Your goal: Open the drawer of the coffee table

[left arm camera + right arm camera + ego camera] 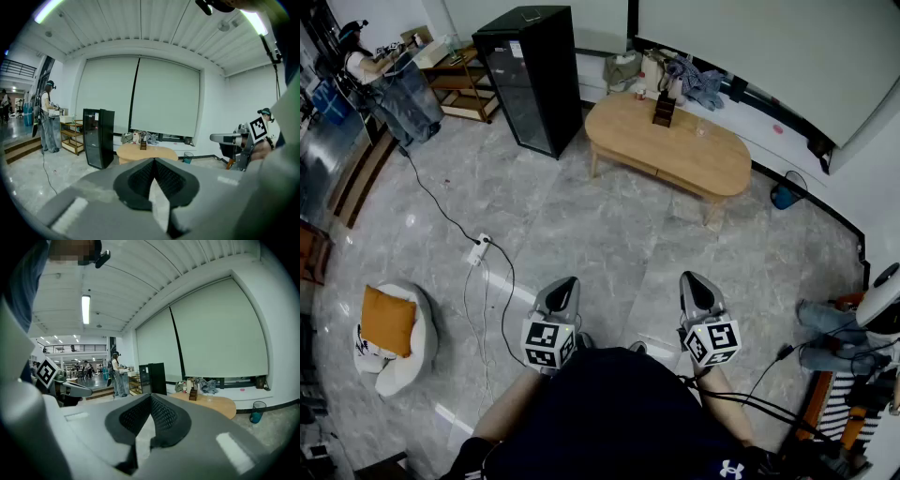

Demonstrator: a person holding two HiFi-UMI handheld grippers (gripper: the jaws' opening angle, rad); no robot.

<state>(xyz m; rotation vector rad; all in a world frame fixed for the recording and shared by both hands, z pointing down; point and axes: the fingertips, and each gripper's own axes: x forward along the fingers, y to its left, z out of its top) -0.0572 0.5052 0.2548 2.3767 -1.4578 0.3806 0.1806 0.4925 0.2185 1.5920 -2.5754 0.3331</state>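
The floor [609, 244] lay bare between the tongs and the table [675, 141], which stood well ahead of both tips, a little toward the right tongs' side; by my reading the step in hand was the approach, with the drawer not yet touched. The cabinet [530, 75] stood ahead and to the left of the left tongs, near the table's left end; walking in on the table's long near side would keep clear of it. The drawer itself could not be made out for certain; a paler band [661, 172] ran under the top on the side facing the tongs and was likely its front; no handle showed from so far off. A cable [487, 272] trailed over the floor just left of the left tongs; the feet should stay to the right of it.

The left tongs [567, 281] and right tongs [690, 277] were held low before the body, side by side and pointing toward the table; each pair of jaws was closed tip to tip with nothing between them. One pair would need to part before reaching the band, come in level with it, then close on a lip or handle; a straight pull back toward the body should spare the runners. A small box [664, 108] stood on the top, beyond the band; a gentle pull would keep it from tipping.
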